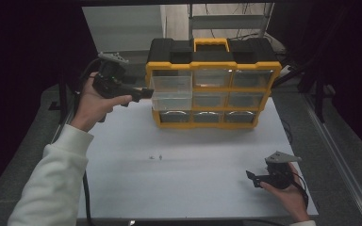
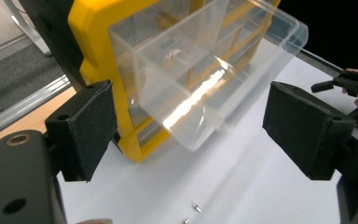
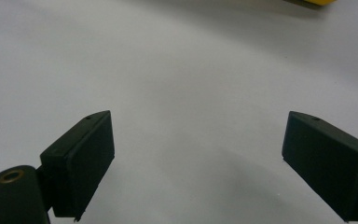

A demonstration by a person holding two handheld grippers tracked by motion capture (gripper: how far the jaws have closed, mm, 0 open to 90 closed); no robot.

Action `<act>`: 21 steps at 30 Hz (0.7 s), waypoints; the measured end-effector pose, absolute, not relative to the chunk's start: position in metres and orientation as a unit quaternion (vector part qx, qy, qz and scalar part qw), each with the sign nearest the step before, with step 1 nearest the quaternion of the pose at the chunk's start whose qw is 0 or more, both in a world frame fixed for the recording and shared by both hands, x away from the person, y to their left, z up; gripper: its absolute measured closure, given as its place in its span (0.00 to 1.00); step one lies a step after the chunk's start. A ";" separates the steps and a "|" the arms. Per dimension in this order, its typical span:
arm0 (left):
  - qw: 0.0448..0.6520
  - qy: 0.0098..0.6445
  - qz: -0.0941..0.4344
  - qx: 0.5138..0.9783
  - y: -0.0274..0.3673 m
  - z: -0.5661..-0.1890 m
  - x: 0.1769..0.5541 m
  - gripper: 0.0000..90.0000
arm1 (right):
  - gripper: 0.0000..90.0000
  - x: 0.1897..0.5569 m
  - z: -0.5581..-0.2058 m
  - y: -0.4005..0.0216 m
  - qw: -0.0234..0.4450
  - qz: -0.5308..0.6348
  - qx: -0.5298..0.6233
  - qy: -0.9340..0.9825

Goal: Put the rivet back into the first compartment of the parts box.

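Left hand-held gripper (image 2: 191, 126) open before pulled-out clear drawer (image 2: 205, 70), seemingly apart, yellow organizer (image 1: 212, 84)

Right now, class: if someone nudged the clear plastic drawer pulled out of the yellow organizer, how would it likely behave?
The clear drawer looks thin-walled and nearly empty, so it is probably light and would slide easily. Its glossy plastic may be slippery between the left gripper pads. Jutting out from the yellow organizer, it could sag or drop if pulled much further.

No readable text, label, brand, number or sign anywhere: none on the yellow organizer (image 1: 213, 89), none on its clear drawers (image 2: 200, 70), none on the white desk (image 1: 193, 160) in front of it.
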State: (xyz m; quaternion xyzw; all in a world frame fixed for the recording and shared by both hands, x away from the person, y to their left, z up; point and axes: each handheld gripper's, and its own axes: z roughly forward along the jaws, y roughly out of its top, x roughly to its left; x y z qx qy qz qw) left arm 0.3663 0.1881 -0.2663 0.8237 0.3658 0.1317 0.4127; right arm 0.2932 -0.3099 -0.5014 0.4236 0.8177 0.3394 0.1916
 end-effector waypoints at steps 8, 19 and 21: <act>0.405 0.366 0.127 0.828 0.200 -0.287 0.352 0.21 | 0.10 0.293 -0.501 -0.310 0.192 0.340 0.423 0.818; 0.384 0.379 0.124 0.833 0.210 -0.329 0.337 0.21 | 0.10 0.291 -0.499 -0.309 0.196 0.350 0.416 0.816; 0.381 0.382 0.121 0.833 0.211 -0.338 0.335 0.21 | 0.10 0.291 -0.499 -0.309 0.197 0.352 0.414 0.816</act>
